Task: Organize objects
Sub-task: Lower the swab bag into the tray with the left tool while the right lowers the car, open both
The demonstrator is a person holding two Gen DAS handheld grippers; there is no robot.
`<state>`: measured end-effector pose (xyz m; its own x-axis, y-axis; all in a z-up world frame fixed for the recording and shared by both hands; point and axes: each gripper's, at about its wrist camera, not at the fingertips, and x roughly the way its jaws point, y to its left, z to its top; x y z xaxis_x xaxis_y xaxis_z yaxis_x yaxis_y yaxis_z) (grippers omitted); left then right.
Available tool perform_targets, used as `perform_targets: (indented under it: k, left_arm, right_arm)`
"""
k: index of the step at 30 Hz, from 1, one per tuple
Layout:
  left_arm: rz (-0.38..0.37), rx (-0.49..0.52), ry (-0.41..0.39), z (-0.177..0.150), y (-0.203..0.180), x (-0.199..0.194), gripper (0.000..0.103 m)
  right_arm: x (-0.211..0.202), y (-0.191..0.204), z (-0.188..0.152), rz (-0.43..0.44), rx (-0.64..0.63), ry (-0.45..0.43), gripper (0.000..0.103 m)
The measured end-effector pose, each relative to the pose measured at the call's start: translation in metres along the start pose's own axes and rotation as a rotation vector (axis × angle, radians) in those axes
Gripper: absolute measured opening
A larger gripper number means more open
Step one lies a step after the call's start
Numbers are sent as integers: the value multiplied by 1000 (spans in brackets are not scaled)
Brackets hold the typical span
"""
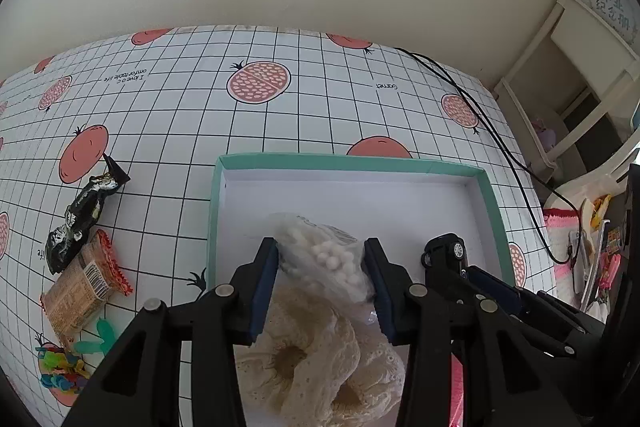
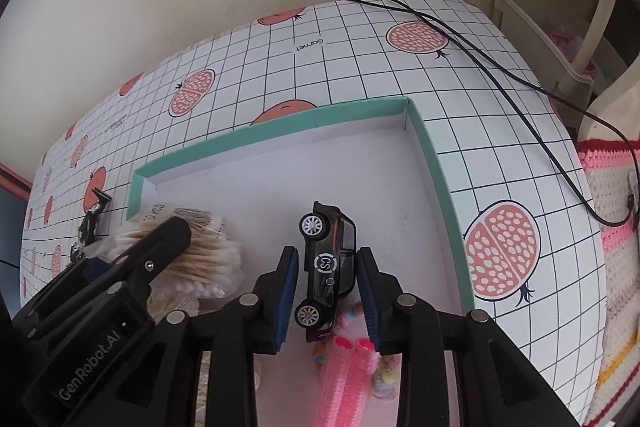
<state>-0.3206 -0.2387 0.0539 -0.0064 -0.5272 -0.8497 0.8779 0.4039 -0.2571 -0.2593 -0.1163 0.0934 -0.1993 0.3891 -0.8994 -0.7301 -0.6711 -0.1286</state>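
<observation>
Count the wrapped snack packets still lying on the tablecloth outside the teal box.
2. A crinkled black foil packet lies left of the teal-rimmed cardboard box, and an orange-brown barcoded packet sits just nearer, touching it. More could be hidden beyond the view.

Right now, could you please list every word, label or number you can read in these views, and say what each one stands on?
"GenRobot.AI": on the left gripper arm.
"CS": in a ring on the black toy car.
"Garnet": printed upside down on the tablecloth.
"I love a comfortable life", roughly: tablecloth, small, upside down.
Barcode and print on the snack packet: too small.
Characters on the sign: blurred.
</observation>
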Motion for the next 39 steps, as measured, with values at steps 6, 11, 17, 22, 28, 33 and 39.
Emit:
perform_targets:
  k: [6,11,17,22,28,33,39]
  left_arm:
    - [-8,-9,-59,9,-1,-27,51]
    - [-2,-6,-119,16,-4,-55,51]
    - [95,12,-146,17,-5,-70,54]
    - [171,-15,-142,18,6,-70,59]
    - [260,-59,-167,19,22,-73,86]
    - [316,-84,-172,18,32,-73,86]
    - [344,-108,-163,18,40,-68,97]
  right_arm:
    - [-15,5,4,8,-29,-36,40]
    - [-35,13,6,12,-57,-77,40]
    - [-61,20,8,21,-92,-143,42]
    - [-70,24,8,9,-118,-171,58]
    - [-71,25,7,17,-122,-175,69]
    - [-69,26,6,16,-134,-175,77]
    - [-64,30,4,21,-163,-170,90]
